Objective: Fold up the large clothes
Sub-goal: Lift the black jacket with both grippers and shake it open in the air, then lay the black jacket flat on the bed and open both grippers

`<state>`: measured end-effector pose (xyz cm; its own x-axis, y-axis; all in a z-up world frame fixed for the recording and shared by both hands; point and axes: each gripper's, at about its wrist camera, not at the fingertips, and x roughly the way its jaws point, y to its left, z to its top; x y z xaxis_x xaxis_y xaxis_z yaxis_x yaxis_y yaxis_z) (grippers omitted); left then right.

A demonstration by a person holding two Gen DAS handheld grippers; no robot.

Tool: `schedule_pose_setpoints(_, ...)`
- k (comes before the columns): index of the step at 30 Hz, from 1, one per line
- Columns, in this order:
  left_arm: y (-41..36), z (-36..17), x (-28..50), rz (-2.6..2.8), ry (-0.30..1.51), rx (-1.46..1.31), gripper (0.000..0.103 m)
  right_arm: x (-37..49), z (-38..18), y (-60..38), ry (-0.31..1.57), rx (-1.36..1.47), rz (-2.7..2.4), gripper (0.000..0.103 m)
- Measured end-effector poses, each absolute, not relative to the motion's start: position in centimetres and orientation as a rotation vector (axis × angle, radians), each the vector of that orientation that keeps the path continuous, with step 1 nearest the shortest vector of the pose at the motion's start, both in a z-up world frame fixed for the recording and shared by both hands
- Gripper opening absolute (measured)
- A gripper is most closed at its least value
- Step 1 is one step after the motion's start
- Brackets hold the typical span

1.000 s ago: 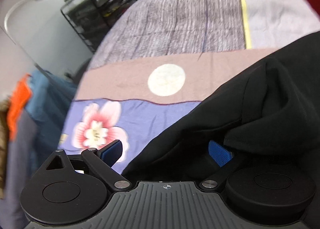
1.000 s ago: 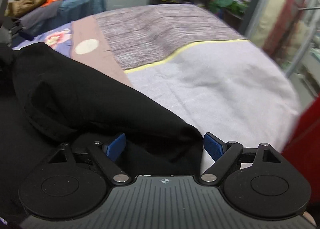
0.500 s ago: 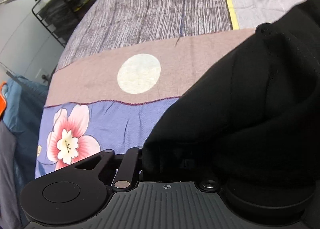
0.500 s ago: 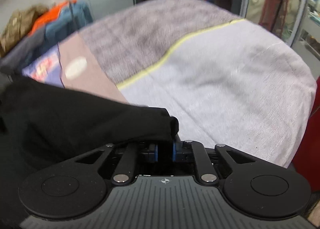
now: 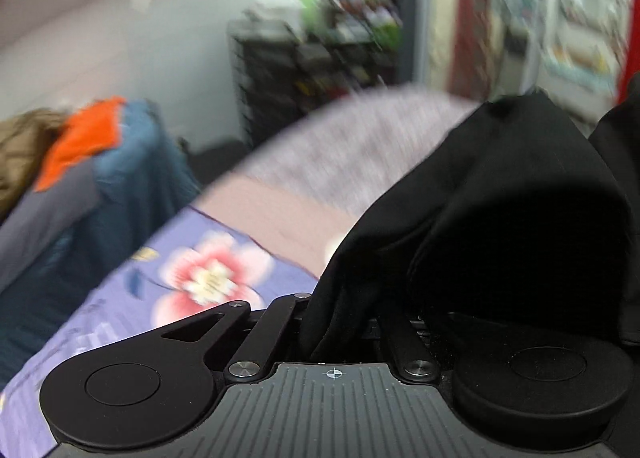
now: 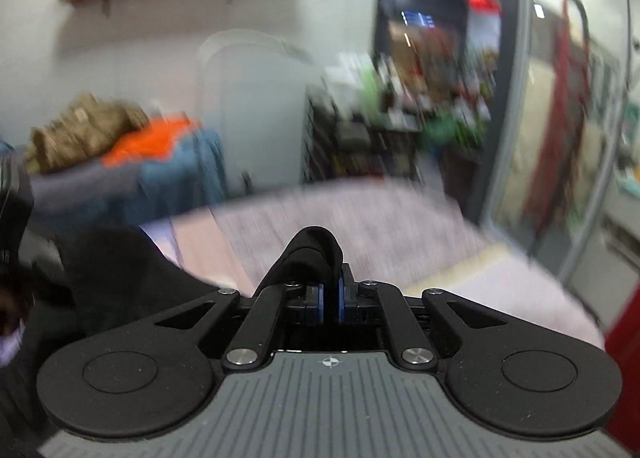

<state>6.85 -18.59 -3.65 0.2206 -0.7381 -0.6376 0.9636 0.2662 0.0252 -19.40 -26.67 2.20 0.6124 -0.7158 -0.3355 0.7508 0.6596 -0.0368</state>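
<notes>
A large black garment (image 5: 500, 209) hangs from both grippers above the bed. My left gripper (image 5: 340, 318) is shut on a bunched edge of it; the cloth hides the fingertips and drapes over the right side of the view. My right gripper (image 6: 330, 298) is shut on another edge of the black garment (image 6: 316, 250), which pokes up between the blue pads (image 6: 316, 300) and trails down to the left. Both views are blurred by motion.
The bed has a patchwork cover (image 5: 352, 153) with a pink flower on purple (image 5: 208, 278). A pile of brown, orange and blue clothes (image 6: 132, 149) lies at the far left. A black wire rack (image 6: 360, 145) with bottles stands behind the bed. Glass doors (image 6: 560, 137) are at right.
Both grippers closed on the garment and lifted it off the bed. Both views have tilted up from the bed surface toward the room's walls.
</notes>
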Motion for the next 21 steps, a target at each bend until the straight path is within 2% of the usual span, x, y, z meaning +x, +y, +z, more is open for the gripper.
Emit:
schedule_pose_setpoints(3, -14.3, 1.7, 7.9, -1.148, 0.520, 0.291, 0.037, -18.9, 7.2, -25.2, 0.196, 0.075, -0.769, 0.008)
schedule_pose_setpoints(11, -1.8, 15.7, 4.0, -0.962, 0.172, 0.097, 0.035, -22.0, 18.9, -23.1, -0.129, 0.174, -0.496, 0.008)
schedule_pose_setpoints(14, 1.3, 19.0, 1.2, -0.892, 0.068, 0.082, 0.035, -24.9, 21.5, -22.4, -0.215, 0.173, -0.414, 0.008)
schedule_pose_setpoints(21, 6.0, 25.2, -3.7, -0.818, -0.006, -0.060, 0.036, -28.5, 28.5, -19.9, -0.430, 0.110, -0.165, 0.007)
